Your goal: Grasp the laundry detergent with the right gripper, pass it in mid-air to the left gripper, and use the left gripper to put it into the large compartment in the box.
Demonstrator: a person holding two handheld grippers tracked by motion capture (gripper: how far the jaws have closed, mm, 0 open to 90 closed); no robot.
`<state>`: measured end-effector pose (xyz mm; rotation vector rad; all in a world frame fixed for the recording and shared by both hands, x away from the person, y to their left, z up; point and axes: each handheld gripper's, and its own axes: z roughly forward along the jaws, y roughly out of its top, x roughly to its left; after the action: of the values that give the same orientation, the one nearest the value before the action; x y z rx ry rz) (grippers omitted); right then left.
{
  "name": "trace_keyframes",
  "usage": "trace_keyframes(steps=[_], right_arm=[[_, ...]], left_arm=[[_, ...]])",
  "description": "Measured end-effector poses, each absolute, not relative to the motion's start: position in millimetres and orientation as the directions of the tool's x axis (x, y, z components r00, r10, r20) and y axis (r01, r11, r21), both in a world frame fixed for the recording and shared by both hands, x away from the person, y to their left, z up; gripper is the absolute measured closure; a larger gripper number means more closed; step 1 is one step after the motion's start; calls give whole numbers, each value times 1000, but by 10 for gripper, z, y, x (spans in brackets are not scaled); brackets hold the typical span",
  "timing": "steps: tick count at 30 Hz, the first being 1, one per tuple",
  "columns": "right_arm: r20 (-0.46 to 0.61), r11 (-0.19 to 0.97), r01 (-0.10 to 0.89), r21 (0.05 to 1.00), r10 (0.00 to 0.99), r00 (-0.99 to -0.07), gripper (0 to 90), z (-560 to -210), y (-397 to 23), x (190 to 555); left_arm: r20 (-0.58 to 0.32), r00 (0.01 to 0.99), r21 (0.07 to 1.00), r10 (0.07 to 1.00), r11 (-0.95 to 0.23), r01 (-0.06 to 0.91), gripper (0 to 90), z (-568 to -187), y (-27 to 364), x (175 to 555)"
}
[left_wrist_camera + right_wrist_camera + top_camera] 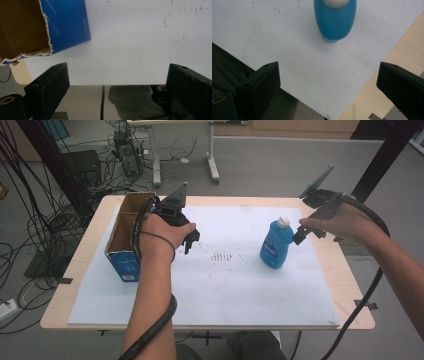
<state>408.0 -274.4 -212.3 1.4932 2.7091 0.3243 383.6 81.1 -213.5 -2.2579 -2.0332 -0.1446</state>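
A blue bottle (275,245) with a white cap stands upright on the white mat (225,285), right of centre. My right gripper (300,234) hovers just to its right at cap height, open, with nothing between the jaws. In the right gripper view the bottle (335,20) lies ahead of the spread jaws of the right gripper (328,72). An open cardboard box (125,235), blue outside, sits at the mat's left edge. My left gripper (192,238) hangs open beside it, to its right. The left gripper view has the box (67,25) at upper left, beyond the left gripper (117,72).
The mat covers most of a wooden table (350,285), bare along its right and left borders. Small dark specks (220,257) mark the mat's centre. Cables, a computer case (127,155) and a desk frame (210,160) stand on the floor beyond the far edge.
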Motion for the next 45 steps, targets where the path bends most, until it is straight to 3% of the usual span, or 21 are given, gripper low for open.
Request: trace_keyframes(steps=[18,45], right_arm=[[95,543,805,237,812,-576,49,-2523,-2924,4090],[56,521,693,498,778,-625,42,-3225,-3026,4033]], left_arm=[[157,138,-9,978,-138,990,56,-2176,771,3817],[163,149,17,975,-154,988,55,-2233,784,3856]])
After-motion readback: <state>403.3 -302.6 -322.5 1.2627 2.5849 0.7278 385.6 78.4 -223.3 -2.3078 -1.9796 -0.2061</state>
